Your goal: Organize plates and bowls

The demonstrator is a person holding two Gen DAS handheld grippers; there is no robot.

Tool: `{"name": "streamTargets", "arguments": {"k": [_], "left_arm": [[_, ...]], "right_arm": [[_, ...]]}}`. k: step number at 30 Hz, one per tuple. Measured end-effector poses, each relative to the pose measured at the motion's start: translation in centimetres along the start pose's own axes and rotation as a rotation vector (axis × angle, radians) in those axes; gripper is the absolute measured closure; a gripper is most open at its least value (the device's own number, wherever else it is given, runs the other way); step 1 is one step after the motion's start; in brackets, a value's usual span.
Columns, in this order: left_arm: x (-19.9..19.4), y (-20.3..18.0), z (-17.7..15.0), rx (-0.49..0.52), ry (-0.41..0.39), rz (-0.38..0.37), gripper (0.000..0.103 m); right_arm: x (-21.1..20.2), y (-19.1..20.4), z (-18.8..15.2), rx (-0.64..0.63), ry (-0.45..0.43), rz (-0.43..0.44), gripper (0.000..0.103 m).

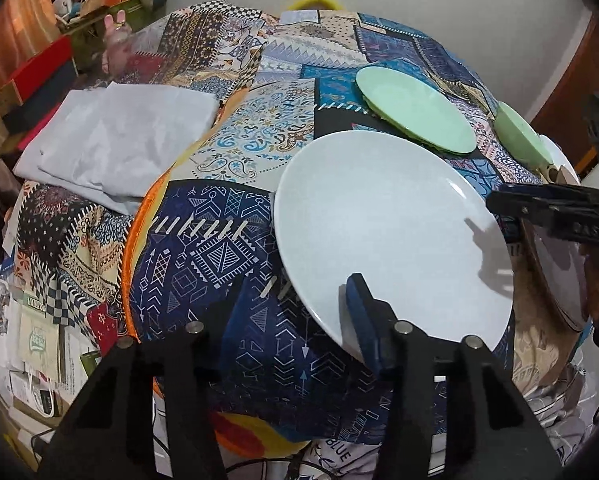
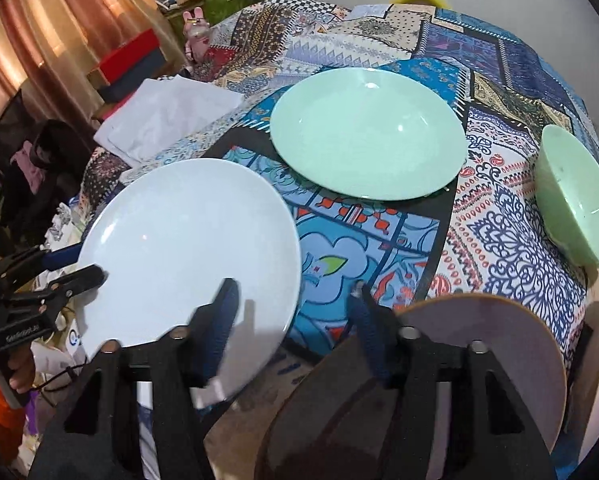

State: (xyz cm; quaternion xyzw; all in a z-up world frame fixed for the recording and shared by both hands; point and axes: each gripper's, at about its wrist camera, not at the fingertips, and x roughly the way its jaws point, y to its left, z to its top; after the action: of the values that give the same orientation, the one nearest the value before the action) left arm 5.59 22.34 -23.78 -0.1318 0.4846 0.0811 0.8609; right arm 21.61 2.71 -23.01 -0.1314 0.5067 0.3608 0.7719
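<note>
Left gripper [image 1: 283,304] and right gripper [image 2: 295,286], both part-open, straddle the white plate [image 1: 379,220] rim, pad contact unclear; close squarely, lift level toward green plate [image 2: 367,132].

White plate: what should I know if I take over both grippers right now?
Left gripper: open, one finger on each side of the white plate's rim.
Right gripper: open, astride the opposite rim.
Nothing is stacked yet. The green plate, green bowl and brown-rimmed plate lie apart on the patchwork tablecloth.
Left to do: probably clamp, lift, stack the plates and place the bowl.
</note>
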Motion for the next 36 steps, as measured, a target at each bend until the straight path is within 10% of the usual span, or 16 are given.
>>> {"name": "streamTargets", "arguments": {"k": [11,36], "left_arm": [[-0.2,-1.0,-0.4,0.043,0.009,-0.054,0.071],[-1.1,-1.9,0.3,0.036,-0.034,-0.031,0.071]], "right_arm": [[2.3,0.6,0.5,-0.028,0.082,0.031,0.081],[0.9,-0.3,1.0,0.074,0.041,0.046,0.081]]}}
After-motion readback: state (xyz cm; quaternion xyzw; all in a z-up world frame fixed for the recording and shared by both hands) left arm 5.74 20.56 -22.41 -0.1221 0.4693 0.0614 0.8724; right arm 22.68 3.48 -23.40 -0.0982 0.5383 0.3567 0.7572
